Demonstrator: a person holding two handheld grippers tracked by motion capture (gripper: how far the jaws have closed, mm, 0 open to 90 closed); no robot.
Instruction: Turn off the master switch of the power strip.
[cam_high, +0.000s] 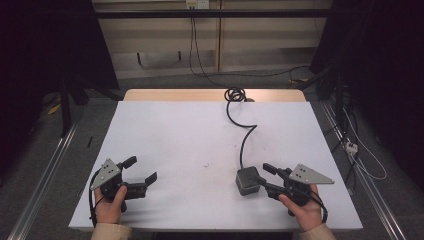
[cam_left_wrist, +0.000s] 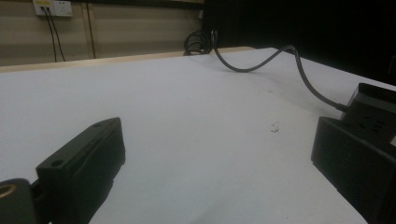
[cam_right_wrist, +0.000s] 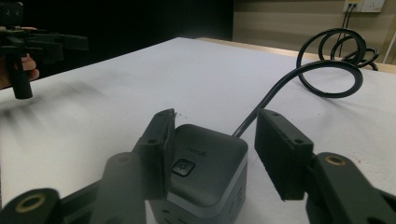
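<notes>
A dark grey cube-shaped power socket (cam_high: 247, 180) stands on the white table (cam_high: 200, 135) at the front right. Its black cable (cam_high: 242, 135) runs back to a coil (cam_high: 235, 93) at the far edge. My right gripper (cam_high: 265, 177) is open right at the cube's right side. In the right gripper view the cube (cam_right_wrist: 205, 163) sits low between the spread jaws of that gripper (cam_right_wrist: 217, 128), closer to the left one. My left gripper (cam_high: 142, 170) is open at the front left, held by a hand, nothing between its fingers. In the left gripper view, my left gripper (cam_left_wrist: 219, 154) stands wide, with the cube (cam_left_wrist: 373, 105) behind its right jaw.
The cable (cam_right_wrist: 299, 70) loops across the table behind the cube. Wall sockets (cam_left_wrist: 51, 7) with plugged leads sit on the back wall. Metal rails (cam_high: 45, 175) run along both sides of the table. A white adapter (cam_high: 351, 146) and wires lie on the floor at right.
</notes>
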